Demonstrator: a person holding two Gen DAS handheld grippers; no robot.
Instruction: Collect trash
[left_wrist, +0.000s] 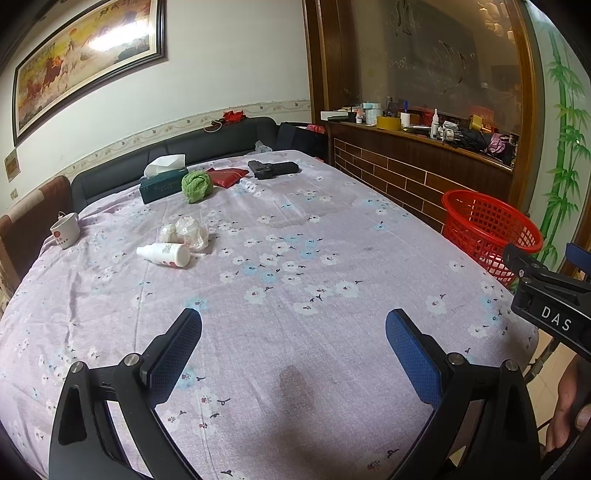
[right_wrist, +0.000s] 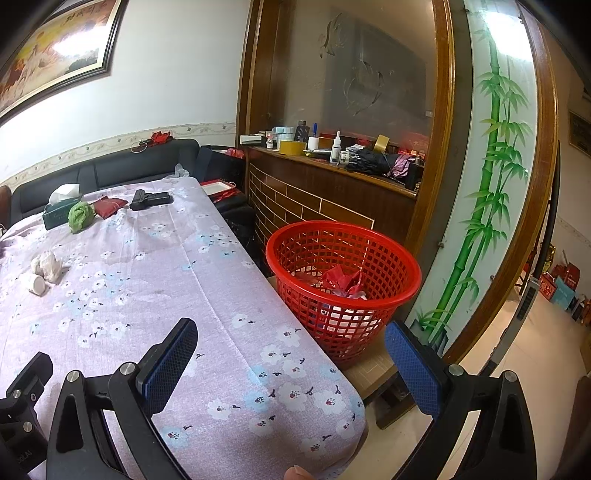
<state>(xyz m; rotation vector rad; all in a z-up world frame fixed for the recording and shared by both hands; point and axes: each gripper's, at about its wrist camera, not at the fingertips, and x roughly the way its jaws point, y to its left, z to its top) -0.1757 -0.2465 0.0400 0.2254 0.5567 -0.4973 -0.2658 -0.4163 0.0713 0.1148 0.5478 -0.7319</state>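
Here the left gripper (left_wrist: 293, 354) hovers with jaws apart, empty, over the floral tablecloth (left_wrist: 295, 258). The white bottle (left_wrist: 164, 254) lies ahead and to its left, long axis crosswise, touching the crumpled wrappers (left_wrist: 186, 230). The right gripper (right_wrist: 291, 363), also spread and empty, sits farther away, near the red basket (right_wrist: 343, 284).

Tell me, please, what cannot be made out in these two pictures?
- Red basket: left wrist view cuts it behind the right gripper's body; its bottom is hidden under red scraps.
- White bottle: label too small; right wrist view shows only its end.
- Crumpled wrappers: contents unclear.
- Counter items: too small.
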